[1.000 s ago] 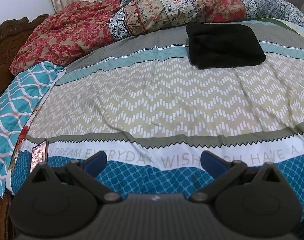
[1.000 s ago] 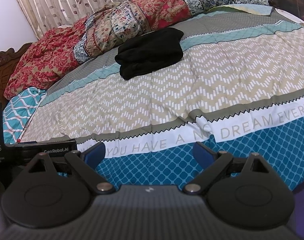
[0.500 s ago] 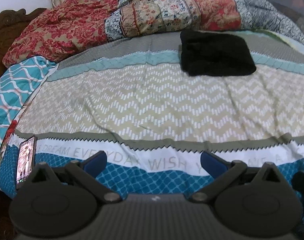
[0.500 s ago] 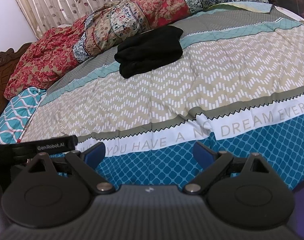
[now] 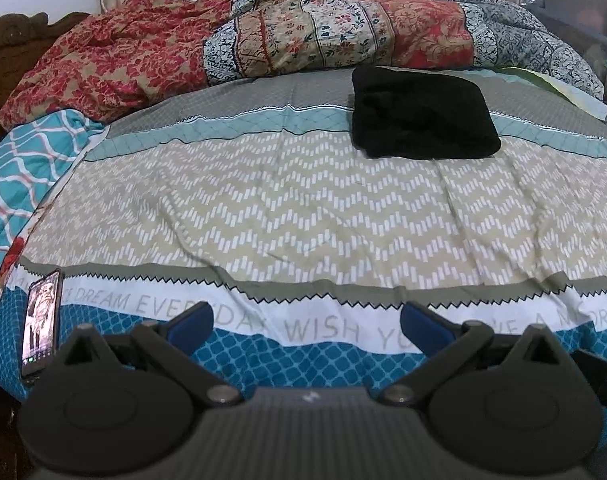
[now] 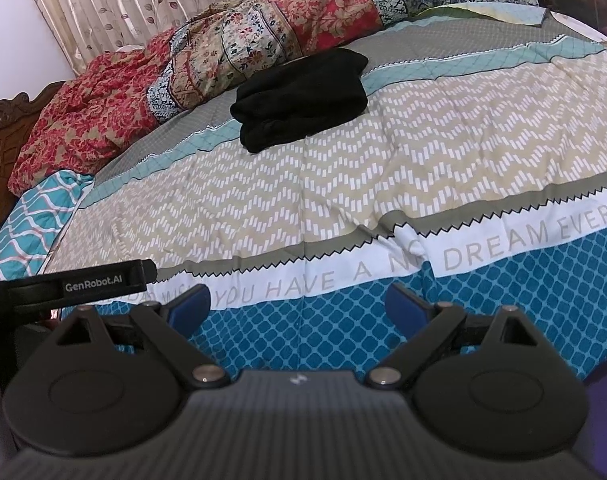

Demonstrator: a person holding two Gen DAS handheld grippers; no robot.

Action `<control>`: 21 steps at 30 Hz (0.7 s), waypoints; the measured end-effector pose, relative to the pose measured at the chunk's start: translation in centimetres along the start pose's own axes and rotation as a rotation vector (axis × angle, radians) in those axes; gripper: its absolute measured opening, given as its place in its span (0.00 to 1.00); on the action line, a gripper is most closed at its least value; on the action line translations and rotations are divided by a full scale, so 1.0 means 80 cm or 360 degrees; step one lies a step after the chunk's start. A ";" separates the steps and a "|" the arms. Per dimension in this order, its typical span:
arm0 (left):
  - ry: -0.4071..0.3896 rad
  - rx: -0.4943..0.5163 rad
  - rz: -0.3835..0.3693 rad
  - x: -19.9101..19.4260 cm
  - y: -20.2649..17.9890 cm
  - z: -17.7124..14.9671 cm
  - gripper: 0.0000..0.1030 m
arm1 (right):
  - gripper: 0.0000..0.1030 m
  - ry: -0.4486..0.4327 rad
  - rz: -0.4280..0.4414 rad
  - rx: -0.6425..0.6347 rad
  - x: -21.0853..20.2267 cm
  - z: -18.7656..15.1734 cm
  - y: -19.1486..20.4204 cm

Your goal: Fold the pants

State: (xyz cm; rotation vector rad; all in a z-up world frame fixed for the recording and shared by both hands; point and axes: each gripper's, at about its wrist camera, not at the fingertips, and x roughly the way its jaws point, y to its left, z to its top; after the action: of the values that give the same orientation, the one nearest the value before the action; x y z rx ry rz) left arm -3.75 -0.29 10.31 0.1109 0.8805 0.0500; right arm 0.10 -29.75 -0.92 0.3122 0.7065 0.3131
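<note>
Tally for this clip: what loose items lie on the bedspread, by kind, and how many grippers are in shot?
Folded black pants: 1
Crumpled floral quilt: 1
Teal lattice-print cloth: 1
Phone, screen lit: 1
Grippers: 2, the left gripper and the right gripper, both open and empty
Total: 6

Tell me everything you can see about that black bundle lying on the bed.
The black pants look like soft, matte dark fabric, already folded into a thick, roughly rectangular stack; layered folds show along its near edge in the right wrist view. It lies flat on the far part of the patterned bedspread, across the grey and teal bands, just in front of the floral quilt. Neither gripper touches it.
</note>
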 end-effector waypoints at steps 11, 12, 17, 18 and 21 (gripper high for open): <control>-0.0057 0.0021 0.0047 -0.005 -0.002 0.003 1.00 | 0.93 0.0015 0.0004 0.0012 -0.001 0.000 -0.003; -0.0056 0.0021 0.0051 -0.005 -0.001 0.003 1.00 | 0.93 0.0015 0.0004 0.0012 0.000 0.000 -0.002; -0.0043 0.0021 0.0050 -0.003 -0.001 0.001 1.00 | 0.93 0.0018 0.0004 0.0007 0.000 -0.001 -0.001; -0.0037 0.0020 0.0051 -0.003 -0.001 0.001 1.00 | 0.93 0.0019 0.0005 0.0004 0.000 -0.001 -0.001; -0.0007 0.0024 0.0047 0.001 -0.001 -0.001 1.00 | 0.93 0.0016 0.0005 -0.0004 -0.001 -0.001 0.000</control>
State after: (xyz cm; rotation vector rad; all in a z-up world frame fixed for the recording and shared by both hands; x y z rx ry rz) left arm -3.77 -0.37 10.20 0.1379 0.8750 0.0705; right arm -0.04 -29.75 -0.93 0.3098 0.7158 0.3186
